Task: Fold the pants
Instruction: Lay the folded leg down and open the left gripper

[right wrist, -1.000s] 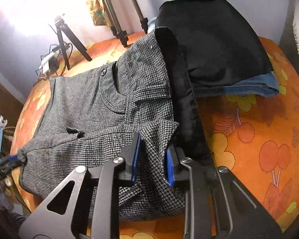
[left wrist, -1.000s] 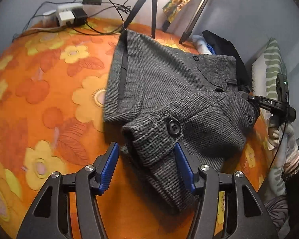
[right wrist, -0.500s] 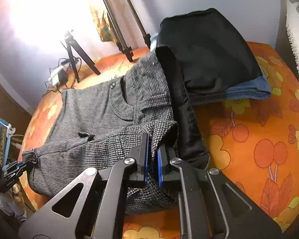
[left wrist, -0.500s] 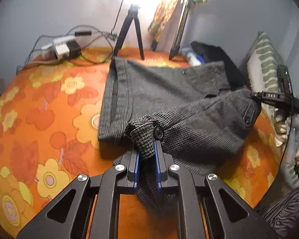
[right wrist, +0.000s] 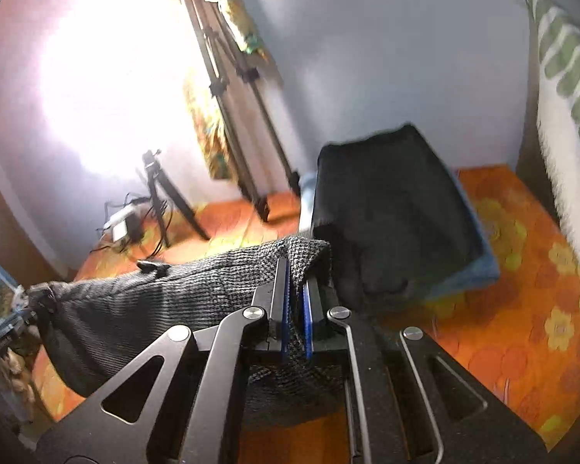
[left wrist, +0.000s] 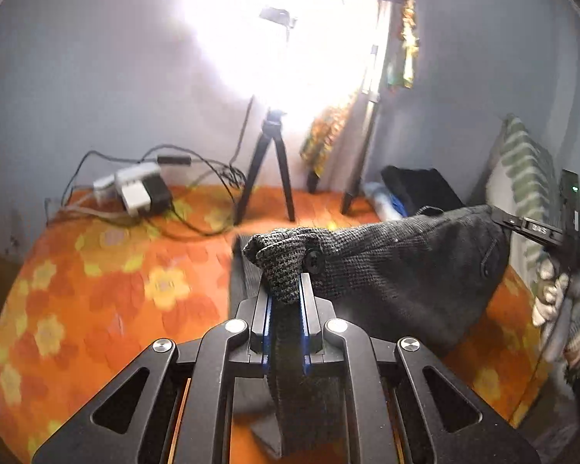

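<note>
**A:** What did your left gripper [left wrist: 286, 286] have at that moment?

**B:** Its blue-lined jaws were pressed together on a bunched corner of the grey pants [left wrist: 398, 270], right beside a round black button [left wrist: 314, 261]. You had a thick fold of coarse, houndstooth-like knit pinched there, with a strip of it hanging down between the black arms.

**A:** And your right gripper [right wrist: 295, 290]?

**B:** It was likewise clamped on the pants [right wrist: 143, 301], at the other end of the same top edge. The cloth sagged between your two grips in a heavy curve, lifted above the orange flowered bedcover [left wrist: 96, 290].

**A:** What lay near it?

**B:** A folded black garment [right wrist: 390, 208] rested on a blue one [right wrist: 479, 270] just behind the pants. A slim black tripod [left wrist: 268, 170] stood on the cover near a tangle of cables and chargers [left wrist: 139, 189], and a green-striped cushion [right wrist: 568, 77] stood along the right-hand side
</note>
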`<state>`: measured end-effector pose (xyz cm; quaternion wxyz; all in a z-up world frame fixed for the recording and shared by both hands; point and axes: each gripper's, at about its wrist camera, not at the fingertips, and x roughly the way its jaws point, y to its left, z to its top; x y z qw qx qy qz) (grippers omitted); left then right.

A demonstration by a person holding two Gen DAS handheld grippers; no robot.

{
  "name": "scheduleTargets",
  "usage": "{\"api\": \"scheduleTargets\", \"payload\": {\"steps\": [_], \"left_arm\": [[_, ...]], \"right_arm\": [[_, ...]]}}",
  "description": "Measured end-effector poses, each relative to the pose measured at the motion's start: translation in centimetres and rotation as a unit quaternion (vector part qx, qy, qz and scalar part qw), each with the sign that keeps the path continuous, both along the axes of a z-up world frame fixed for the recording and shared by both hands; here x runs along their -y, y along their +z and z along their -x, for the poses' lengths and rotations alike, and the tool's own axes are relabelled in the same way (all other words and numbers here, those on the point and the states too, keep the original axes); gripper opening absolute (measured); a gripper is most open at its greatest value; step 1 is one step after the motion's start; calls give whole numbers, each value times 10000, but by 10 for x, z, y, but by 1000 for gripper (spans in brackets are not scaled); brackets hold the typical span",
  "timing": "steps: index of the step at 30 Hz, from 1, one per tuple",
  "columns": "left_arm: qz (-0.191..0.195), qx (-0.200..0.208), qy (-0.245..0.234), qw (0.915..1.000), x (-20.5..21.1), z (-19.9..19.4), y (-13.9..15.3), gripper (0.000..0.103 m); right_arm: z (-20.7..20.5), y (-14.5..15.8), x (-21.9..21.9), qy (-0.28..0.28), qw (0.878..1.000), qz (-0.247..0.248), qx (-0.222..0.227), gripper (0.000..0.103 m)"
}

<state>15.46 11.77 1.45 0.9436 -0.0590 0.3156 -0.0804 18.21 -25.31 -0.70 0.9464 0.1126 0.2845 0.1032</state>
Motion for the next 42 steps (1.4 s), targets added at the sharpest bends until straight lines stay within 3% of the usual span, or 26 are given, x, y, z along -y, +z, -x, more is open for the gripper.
{"api": "scheduleTargets", "payload": {"steps": [9,14,25,27,29,31,33,37,42], "left_arm": [[-548,-166,98,9983,3,-90,-32,10],[-639,-416,186,9969,6,-128,-60,10],[-907,-788,266,9924,17,-163,-97,10],[-945,-866,373,9910,15,-165,-97,18],[-1021,-854,490,9899,13,-162,-93,23],[-1018,-804,567,9899,9,-156,-86,31],[-1006,-704,556,9909,5,-146,-76,37],[-1107,-436,465,9918,1,-113,-55,41],[-1215,-268,74,9922,10,-57,-41,43]], "right_arm": [[-72,-16,-12,-500,9977,458,72,4],[-100,-33,-21,-629,9949,782,-1,4],[-120,-50,-33,-721,9876,1384,-143,4],[-121,-49,-35,-682,9875,1412,-180,4],[-119,-45,-35,-695,9874,1406,-191,14],[-111,-37,-31,-859,9858,1438,-112,49],[-99,-27,-25,-942,9866,1331,50,59],[-69,-17,-15,-820,9917,992,-32,60],[-22,-31,2,-729,9952,518,-403,64]]}}
